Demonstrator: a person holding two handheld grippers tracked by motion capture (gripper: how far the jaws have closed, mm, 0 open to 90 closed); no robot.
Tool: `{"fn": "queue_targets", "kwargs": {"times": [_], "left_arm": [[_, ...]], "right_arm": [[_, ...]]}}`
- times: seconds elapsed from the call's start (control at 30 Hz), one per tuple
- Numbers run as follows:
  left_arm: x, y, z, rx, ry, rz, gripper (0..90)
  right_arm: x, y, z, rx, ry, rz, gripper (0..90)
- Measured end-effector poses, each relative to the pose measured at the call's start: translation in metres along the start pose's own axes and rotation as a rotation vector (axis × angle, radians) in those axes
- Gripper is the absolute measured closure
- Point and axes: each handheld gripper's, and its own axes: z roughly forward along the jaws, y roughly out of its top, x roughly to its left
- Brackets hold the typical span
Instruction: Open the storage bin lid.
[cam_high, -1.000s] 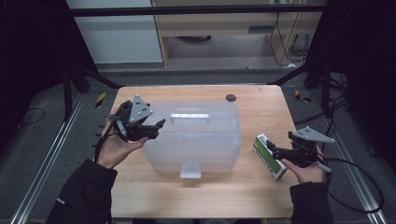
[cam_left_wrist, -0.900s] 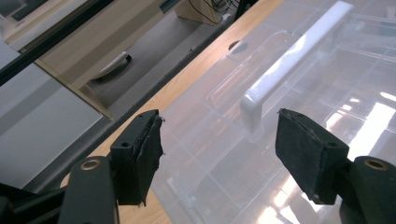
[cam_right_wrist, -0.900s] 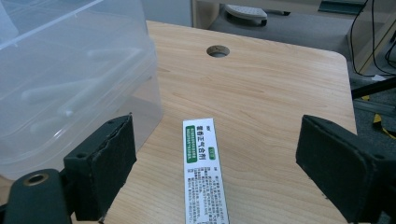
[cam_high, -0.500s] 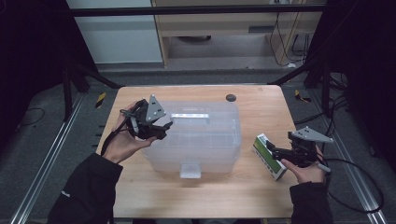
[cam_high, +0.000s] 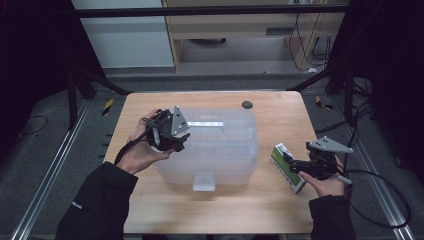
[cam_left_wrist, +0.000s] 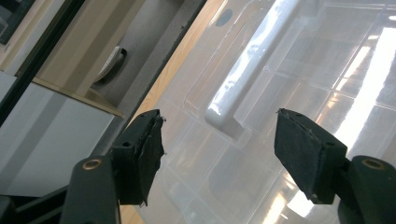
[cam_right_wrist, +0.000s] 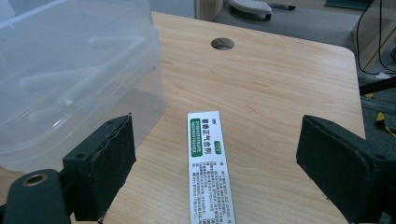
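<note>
While one bench (cam_high: 280, 125) carries one clear lidded bin (cam_high: 220, 145), one green-and-white box (cam_high: 286, 167) lies just right of that bin; two grippers, left gripper (cam_left_wrist: 219, 149) spread above its lid, right gripper (cam_right_wrist: 219, 172) spread around the box.

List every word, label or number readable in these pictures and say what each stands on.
Green and white box: a green label and lines of small print, all too small and blurred to read.
Clear plastic bin: no text visible.
Table: no text visible.
</note>
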Motion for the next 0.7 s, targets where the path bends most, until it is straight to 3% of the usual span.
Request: {"fn": "queue_targets", "kwargs": {"times": [0.3,0.7], "left_arm": [[-0.003,0.01,0.007,0.036,0.024,0.083,35.3],[-0.005,0.015,0.015,0.072,0.038,0.143,42.3]], "right_arm": [[0.002,0.0,0.002,0.007,0.005,-0.009,12.3],[0.004,-0.001,0.005,0.018,0.014,-0.02,13.6]]}}
